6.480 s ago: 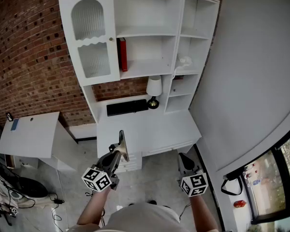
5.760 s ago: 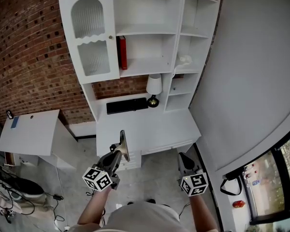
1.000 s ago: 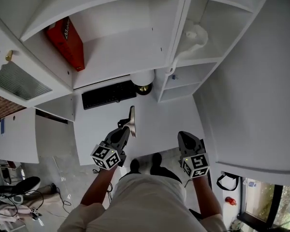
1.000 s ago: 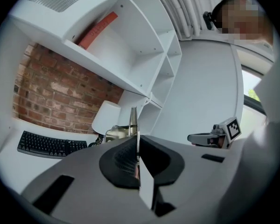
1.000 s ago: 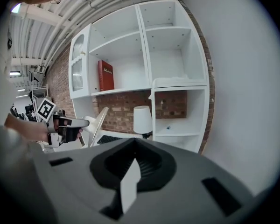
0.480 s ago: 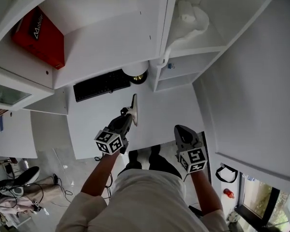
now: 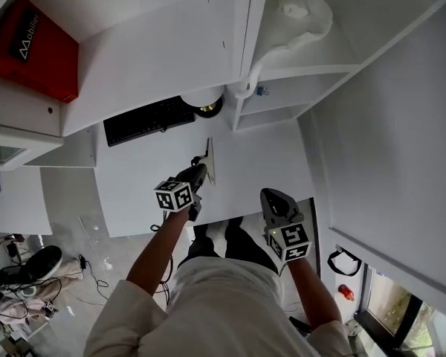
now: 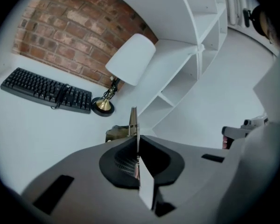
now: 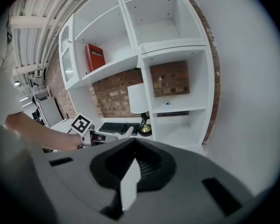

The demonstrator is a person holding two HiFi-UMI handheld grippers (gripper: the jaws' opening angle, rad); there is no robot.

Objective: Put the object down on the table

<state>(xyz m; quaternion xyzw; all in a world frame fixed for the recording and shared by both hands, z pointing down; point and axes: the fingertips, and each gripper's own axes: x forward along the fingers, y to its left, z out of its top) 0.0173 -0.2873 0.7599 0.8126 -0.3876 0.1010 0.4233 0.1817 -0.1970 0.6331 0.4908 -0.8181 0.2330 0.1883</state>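
Note:
A thin flat panel (image 7: pixel 209 158) with a brownish back piece is held on edge over the white desk (image 7: pixel 260 162), and my left gripper (image 7: pixel 200 172) is shut on its near end. In the left gripper view the panel (image 8: pixel 133 120) rises edge-on from between the closed jaws of that gripper (image 8: pixel 136 143), its brownish part (image 8: pixel 115 133) to the left. I cannot tell whether the panel touches the desk. My right gripper (image 7: pixel 272 197) hangs at the desk's front edge, to the right, shut with nothing in it (image 9: pixel 133 146).
A black keyboard (image 7: pixel 149 120) and a white-shaded lamp (image 7: pixel 203 99) stand at the back of the desk. Shelves rise above, with a red book (image 7: pixel 30 47) and a white object (image 7: pixel 301 10). A low white table (image 7: pixel 15 199) stands to the left.
My left gripper has moved forward over the desk with the panel in it. The right gripper has come slightly nearer the desk's front edge. The head view has moved in closer.

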